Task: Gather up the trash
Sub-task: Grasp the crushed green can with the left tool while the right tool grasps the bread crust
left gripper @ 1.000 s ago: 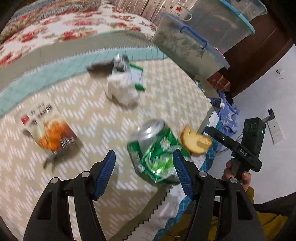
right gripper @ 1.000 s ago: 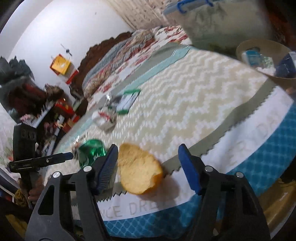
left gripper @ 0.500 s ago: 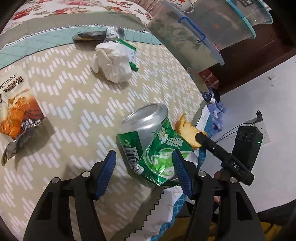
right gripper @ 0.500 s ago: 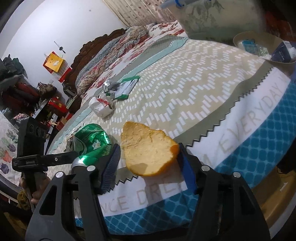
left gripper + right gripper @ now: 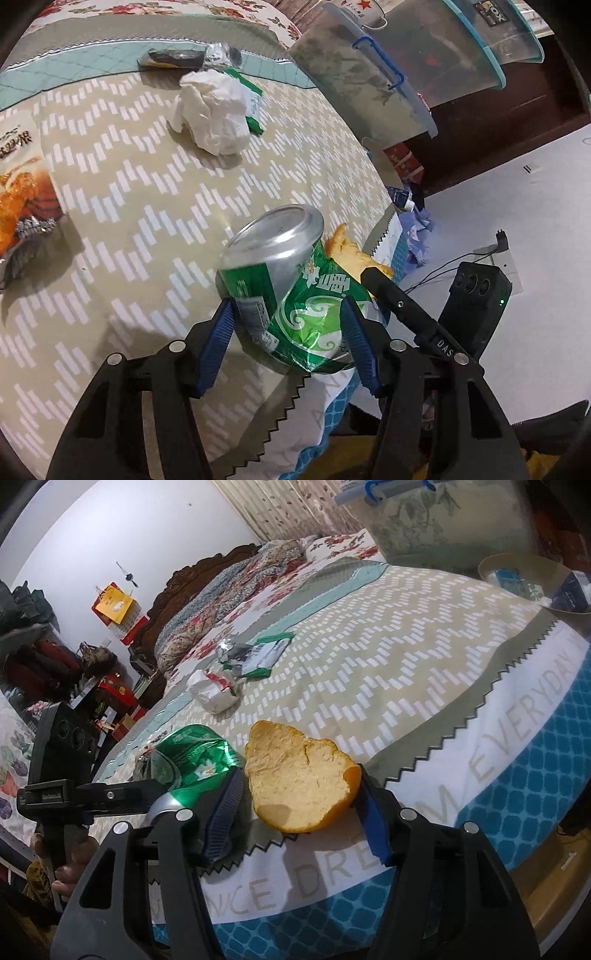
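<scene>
left hand-held gripper [image 5: 288, 332]: jaws closing around a crushed green can [image 5: 291, 291], which lies on its side near the bed's [image 5: 147, 206] near edge; the blue pads sit at the can's two sides, and firm contact cannot be confirmed.

right hand-held gripper [image 5: 299, 814]: jaws at a middling width around a piece of orange peel [image 5: 299, 779], which lies on the bed cover just right of the can. the right pad appears to touch the peel's edge; a small gap shows at the left pad.

other trash on the cover: a crumpled white tissue [image 5: 214, 110] farther back, with a green and white wrapper [image 5: 251, 99] behind it and a dark wrapper [image 5: 173, 57] beyond. a snack bag [image 5: 22, 199] lies at the far left.

a bowl [image 5: 532, 579] holding scraps stands off the bed's far right corner. a plastic storage box [image 5: 362, 85] stands beyond the bed.
</scene>
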`<action>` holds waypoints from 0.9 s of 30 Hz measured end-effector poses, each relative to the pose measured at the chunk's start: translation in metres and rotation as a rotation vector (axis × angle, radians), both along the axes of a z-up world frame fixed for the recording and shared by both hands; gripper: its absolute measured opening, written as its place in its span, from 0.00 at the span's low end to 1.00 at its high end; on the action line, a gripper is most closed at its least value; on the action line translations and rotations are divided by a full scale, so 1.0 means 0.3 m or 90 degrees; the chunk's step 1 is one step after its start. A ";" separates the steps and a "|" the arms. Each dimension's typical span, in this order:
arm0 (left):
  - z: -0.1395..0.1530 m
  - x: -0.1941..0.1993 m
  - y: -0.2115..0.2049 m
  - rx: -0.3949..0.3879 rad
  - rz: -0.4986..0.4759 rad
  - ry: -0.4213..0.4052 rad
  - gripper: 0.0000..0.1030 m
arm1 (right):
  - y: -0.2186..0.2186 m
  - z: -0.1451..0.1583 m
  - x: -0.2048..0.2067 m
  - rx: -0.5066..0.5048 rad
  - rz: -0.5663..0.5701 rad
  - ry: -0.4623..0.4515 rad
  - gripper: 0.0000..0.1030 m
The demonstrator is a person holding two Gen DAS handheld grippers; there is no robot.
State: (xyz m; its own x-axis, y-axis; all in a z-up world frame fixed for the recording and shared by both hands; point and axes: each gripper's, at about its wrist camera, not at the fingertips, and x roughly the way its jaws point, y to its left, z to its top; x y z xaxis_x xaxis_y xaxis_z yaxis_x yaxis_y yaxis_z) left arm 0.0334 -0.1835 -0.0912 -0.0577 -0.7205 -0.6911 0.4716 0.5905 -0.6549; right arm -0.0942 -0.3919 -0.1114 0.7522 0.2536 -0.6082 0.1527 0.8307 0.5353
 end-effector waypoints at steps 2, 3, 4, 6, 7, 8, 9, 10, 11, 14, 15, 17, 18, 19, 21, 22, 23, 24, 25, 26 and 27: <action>0.000 -0.002 -0.006 0.001 0.000 0.000 0.54 | 0.011 0.001 0.002 -0.011 0.005 -0.002 0.60; -0.001 -0.002 -0.005 0.000 0.001 0.000 0.54 | 0.014 0.001 0.002 -0.013 0.007 -0.002 0.58; 0.000 -0.001 -0.004 0.000 0.004 -0.001 0.53 | 0.016 -0.003 0.005 -0.009 0.011 0.000 0.49; 0.000 0.003 0.002 0.002 0.014 -0.004 0.42 | 0.011 -0.010 0.008 -0.005 0.008 0.005 0.37; -0.002 0.007 0.006 0.001 0.019 -0.002 0.30 | 0.006 -0.014 0.009 0.001 0.007 0.006 0.34; -0.003 0.011 0.009 -0.002 0.022 0.002 0.29 | 0.001 -0.020 0.012 0.012 0.008 0.008 0.28; -0.002 0.013 0.013 -0.008 0.024 0.004 0.28 | -0.005 -0.025 0.011 0.023 0.010 0.010 0.25; 0.003 0.013 0.014 -0.012 0.025 -0.002 0.28 | -0.010 -0.031 0.012 0.034 0.010 0.011 0.22; 0.013 0.011 0.012 -0.014 0.022 -0.012 0.27 | -0.013 -0.036 0.014 0.045 0.010 0.012 0.19; 0.046 0.007 0.011 -0.018 0.015 -0.039 0.27 | -0.019 -0.040 0.017 0.056 0.009 0.015 0.15; 0.059 0.007 0.011 -0.023 0.013 -0.043 0.26 | -0.024 -0.040 0.016 0.060 0.007 0.015 0.14; 0.082 0.009 0.016 -0.032 0.013 -0.050 0.26 | -0.049 -0.039 0.013 0.072 -0.008 0.012 0.14; 0.089 0.011 0.020 -0.034 0.015 -0.053 0.26 | -0.063 -0.037 0.008 0.072 -0.015 0.010 0.13; 0.101 0.015 0.024 -0.037 0.019 -0.058 0.26 | -0.081 -0.033 0.004 0.070 -0.027 0.006 0.12; 0.110 0.021 0.032 -0.032 0.027 -0.065 0.26 | -0.117 -0.028 -0.007 0.066 -0.050 0.002 0.12; 0.110 0.026 0.034 -0.025 0.032 -0.068 0.26 | -0.141 -0.027 -0.014 0.065 -0.064 0.001 0.12; 0.108 0.029 0.033 -0.017 0.036 -0.069 0.26 | -0.165 -0.026 -0.020 0.066 -0.075 0.000 0.12; 0.106 0.032 0.034 -0.008 0.039 -0.070 0.26 | -0.182 -0.025 -0.026 0.068 -0.083 -0.002 0.12; 0.103 0.034 0.034 0.004 0.040 -0.073 0.26 | -0.201 -0.025 -0.032 0.071 -0.090 -0.003 0.12; 0.101 0.034 0.031 0.010 0.042 -0.075 0.26 | -0.215 -0.027 -0.035 0.077 -0.090 -0.001 0.12; 0.100 0.036 0.034 0.014 0.040 -0.075 0.26 | -0.227 -0.029 -0.035 0.087 -0.088 0.001 0.13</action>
State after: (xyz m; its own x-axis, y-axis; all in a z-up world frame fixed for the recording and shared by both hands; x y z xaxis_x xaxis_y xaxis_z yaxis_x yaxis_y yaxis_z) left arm 0.0442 -0.1733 -0.0612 0.0699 -0.7052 -0.7055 0.5056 0.6347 -0.5843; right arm -0.1046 -0.4599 -0.1202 0.7844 0.2277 -0.5769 0.2617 0.7217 0.6408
